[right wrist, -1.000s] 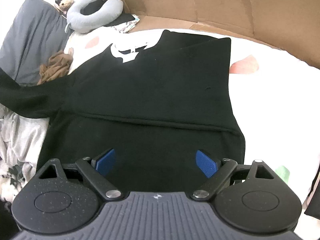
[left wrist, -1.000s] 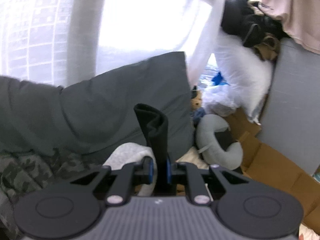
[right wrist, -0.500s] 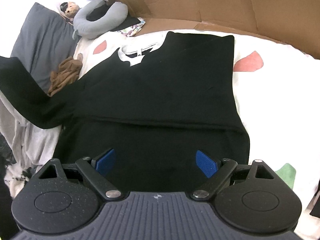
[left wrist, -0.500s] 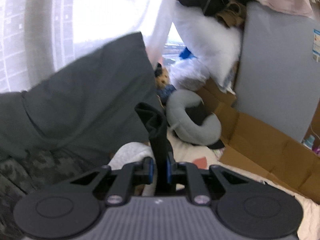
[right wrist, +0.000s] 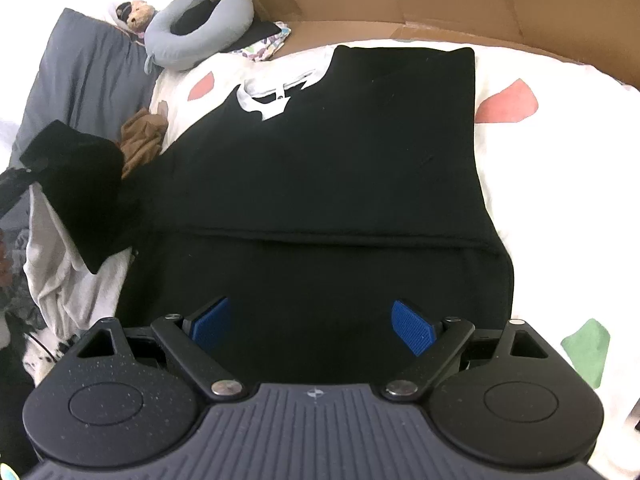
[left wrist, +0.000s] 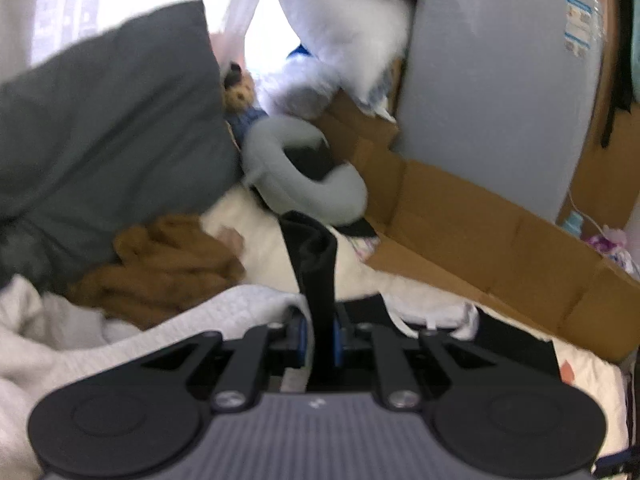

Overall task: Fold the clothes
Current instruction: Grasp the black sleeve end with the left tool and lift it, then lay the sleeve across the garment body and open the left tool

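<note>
A black sweatshirt (right wrist: 340,168) with a white collar print lies spread on the white patterned bed sheet (right wrist: 540,184); its right side is folded in. My left gripper (left wrist: 320,330) is shut on the black sleeve (left wrist: 314,264), which sticks up between the blue pads. In the right wrist view that sleeve (right wrist: 76,188) is lifted at the left, above the garment's edge. My right gripper (right wrist: 312,326) hovers open over the sweatshirt's lower hem, with nothing between its fingers.
A grey pillow (left wrist: 100,120), a grey neck pillow (left wrist: 304,172), a brown cloth (left wrist: 168,256) and a white garment (left wrist: 120,340) crowd the left side. Cardboard (left wrist: 500,232) walls the far edge of the bed. A small plush toy (right wrist: 136,12) sits by the neck pillow.
My left gripper has swung right and downward with the sleeve, bringing the brown cloth and cardboard into view. In the right wrist view the lifted sleeve has moved in toward the sweatshirt body.
</note>
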